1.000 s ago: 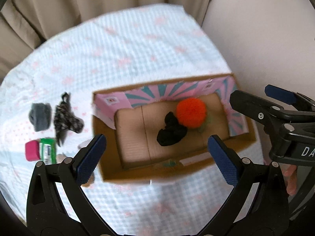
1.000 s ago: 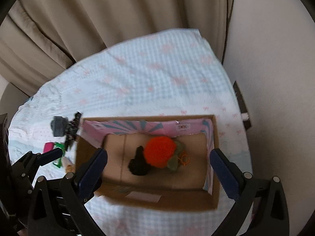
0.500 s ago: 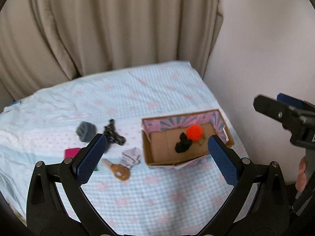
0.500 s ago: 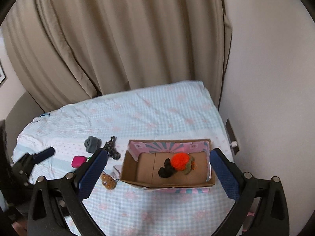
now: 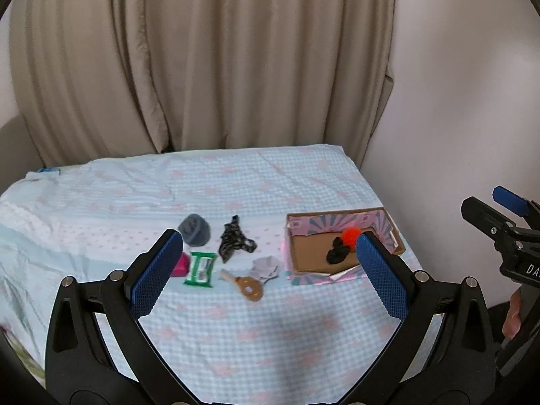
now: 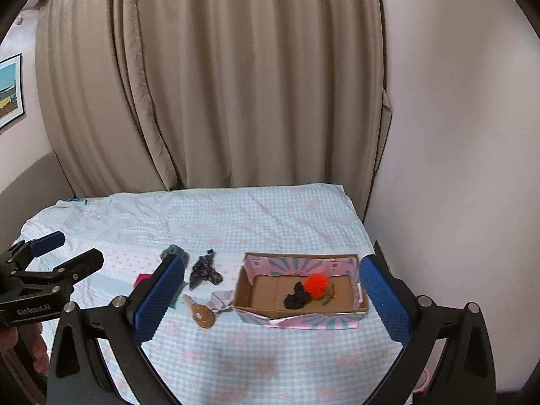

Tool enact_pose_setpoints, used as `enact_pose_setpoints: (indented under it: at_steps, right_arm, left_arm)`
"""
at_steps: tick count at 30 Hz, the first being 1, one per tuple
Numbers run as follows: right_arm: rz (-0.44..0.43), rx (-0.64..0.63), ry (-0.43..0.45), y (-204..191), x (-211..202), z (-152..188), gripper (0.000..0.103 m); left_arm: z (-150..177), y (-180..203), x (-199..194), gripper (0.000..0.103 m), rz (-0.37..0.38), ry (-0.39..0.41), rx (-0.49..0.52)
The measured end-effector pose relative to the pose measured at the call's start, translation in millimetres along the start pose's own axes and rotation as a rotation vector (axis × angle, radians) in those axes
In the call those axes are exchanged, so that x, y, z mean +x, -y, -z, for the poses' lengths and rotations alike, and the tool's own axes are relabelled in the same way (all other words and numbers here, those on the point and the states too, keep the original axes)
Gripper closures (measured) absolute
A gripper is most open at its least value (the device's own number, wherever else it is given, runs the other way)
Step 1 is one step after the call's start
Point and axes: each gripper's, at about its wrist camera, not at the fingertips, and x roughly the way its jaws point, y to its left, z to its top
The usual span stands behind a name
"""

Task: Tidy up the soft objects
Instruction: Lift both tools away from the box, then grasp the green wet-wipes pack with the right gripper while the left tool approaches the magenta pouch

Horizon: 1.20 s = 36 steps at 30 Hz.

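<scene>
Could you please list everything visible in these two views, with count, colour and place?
cardboard box: 1, brown with pink and teal print, right part of the bed
pompom: 1, orange, in the box
black fabric piece: 1, black, in the box, left of the pompom
olive item: 1, olive green, in the box beside the pompom
grey roll: 1, grey, left of the box
patterned fabric: 1, black and white, right of the grey roll
green packet: 1, green and white, near the left fingers
pink item: 1, magenta, partly hidden
pale cloth: 1, light grey, beside the box
brown round toy: 1, tan, nearest the camera
bedsheet: 1, light blue with pink marks
curtain: 1, beige, behind the bed
framed picture: 1, left wall
left gripper: 1, black with blue pads, open
right gripper: 1, same, open
</scene>
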Motion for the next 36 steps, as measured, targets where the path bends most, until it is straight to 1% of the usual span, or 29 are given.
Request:
enact_pose_setpoints:
  at_steps: [4,7,10,13,16,20,26,31,36]
  right_arm:
    - [-0.019,-0.007,0.019,-32.7,-4.7,5.8,0.000]
    - [-0.034,-0.006,0.016,-61.9,-0.7,10.3,0.000]
    - [-0.049,0.007,0.014,-93.9,8.5,14.5,0.000]
    - [-0.052,0.025,0.008,-119.2,18.5,19.7,0.000]
    - [-0.052,0.048,-0.012,-145.9,36.9,23.7,0.000]
    - [-0.043,0.081,-0.054,-176.3,65.0,31.5,0.000]
    - [-0.025,0.092,-0.111,-215.0,116.8,42.1,0.000]
    - [-0.031,0.091,-0.176,-233.3,173.1,54.3,0.000]
    - [-0.051,0.089,-0.254,-246.1,240.2,71.6,0.000]
  left_arm:
    - [8.1,-39.8,-17.3,0.001,0.007,0.018,0.010]
    - [12.4,-71.9,-21.6,0.001,0.006,0.014,0.021]
    - [14.9,-106.6,-18.8,0.001,0.010,-0.003,0.019]
    - [17.0,-141.6,-9.5,0.001,0.017,-0.026,0.016]
    - [18.8,-175.6,6.1,0.001,0.032,-0.049,0.024]
    - [21.2,-218.4,37.9,0.001,0.067,-0.081,0.048]
    - [23.6,-262.4,100.4,0.001,0.115,-0.125,0.122]
    - [32.7,-281.1,161.0,0.001,0.149,-0.165,0.211]
    - [53.9,-289.8,226.9,0.001,0.216,-0.222,0.311]
